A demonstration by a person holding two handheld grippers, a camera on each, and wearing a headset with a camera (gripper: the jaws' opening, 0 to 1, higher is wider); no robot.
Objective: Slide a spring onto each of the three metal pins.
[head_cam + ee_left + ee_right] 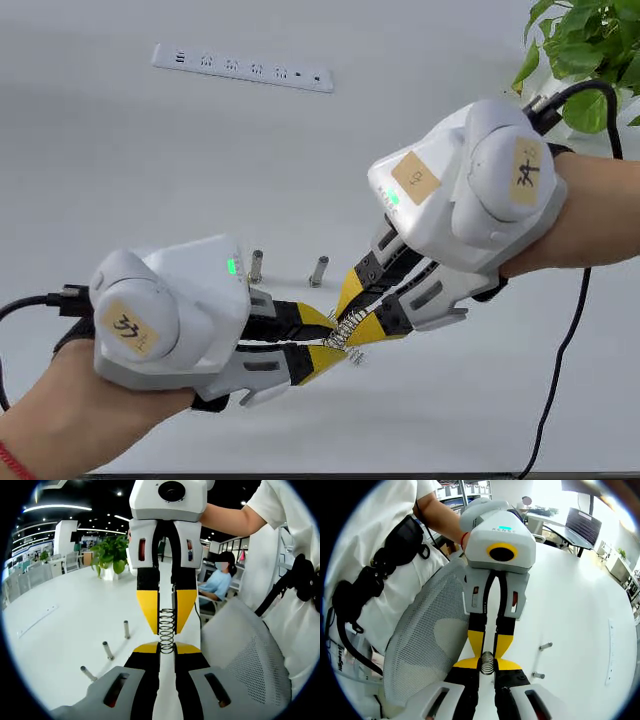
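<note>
1. Table (150, 180): white and mostly bare. A plant (585, 50) stands at the far right corner and a power strip (242, 68) lies along the far side, both well away from the work.
2. Left gripper (333, 342): it comes in from the lower left of the head view. The jaws are narrow, and their yellow tips appear to be pinching one end of the spring.
3. Right gripper (356, 318): it comes in from the upper right, tip to tip with the left one. The jaws are also narrow. In the left gripper view the spring runs up between them, touching both pads. Judgement: both claws hold the same spring, which reads as a hand-over or a re-grip.
4. Pins (107, 650): the left gripper view shows three in a row, standing on the table just apart from one another. All three look bare, with no coil on any of them. In the head view two of them stand just beyond the jaw tips. They are near the grippers but not touching them.
5. Spring (345, 329): a small steel coil held in the air between the two sets of tips, above the table. It is on the near side of the pins and is not lined up over any pin.
6. Progress (judgement): zero of three pins are loaded.
   - The first spring is in hand but not yet brought to a pin.
   - Left to do: free one claw, carry the coil over a pin, align its axis with the pin and slide it down.
   - That then has to be repeated twice more. I cannot tell where the other two springs lie.
</note>
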